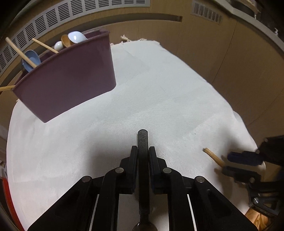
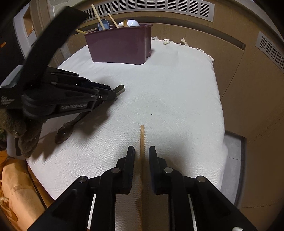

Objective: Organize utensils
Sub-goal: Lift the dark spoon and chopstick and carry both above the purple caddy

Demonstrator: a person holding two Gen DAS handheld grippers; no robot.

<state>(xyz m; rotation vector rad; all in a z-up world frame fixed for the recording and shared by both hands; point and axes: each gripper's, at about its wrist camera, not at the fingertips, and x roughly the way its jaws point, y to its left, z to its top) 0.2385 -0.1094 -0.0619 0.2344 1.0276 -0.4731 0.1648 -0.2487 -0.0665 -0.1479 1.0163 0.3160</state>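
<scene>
A dark spoon point(image 2: 64, 133) lies on the white cloth point(image 2: 168, 97), and my left gripper point(image 1: 142, 148) is shut on its black handle point(image 1: 142, 140). From the right wrist view, the left gripper point(image 2: 113, 92) reaches in from the left with the handle tip poking past its fingers. A thin wooden utensil handle point(image 2: 142, 136) runs between the fingers of my right gripper point(image 2: 142, 148), which is open, with a gap on each side. In the left wrist view the right gripper point(image 1: 226, 162) straddles that wooden handle point(image 1: 212, 155) at the cloth's right edge. A purple bin point(image 1: 67, 80) at the back holds several spoons and wooden-handled utensils.
The purple bin point(image 2: 120, 46) stands at the cloth's far edge, near its frayed fringe point(image 2: 166, 41). Wooden panels with vent grilles point(image 2: 159, 8) surround the cloth-covered surface. An orange bag point(image 2: 17, 195) sits below the left edge. A gloved hand point(image 2: 16, 124) holds the left gripper.
</scene>
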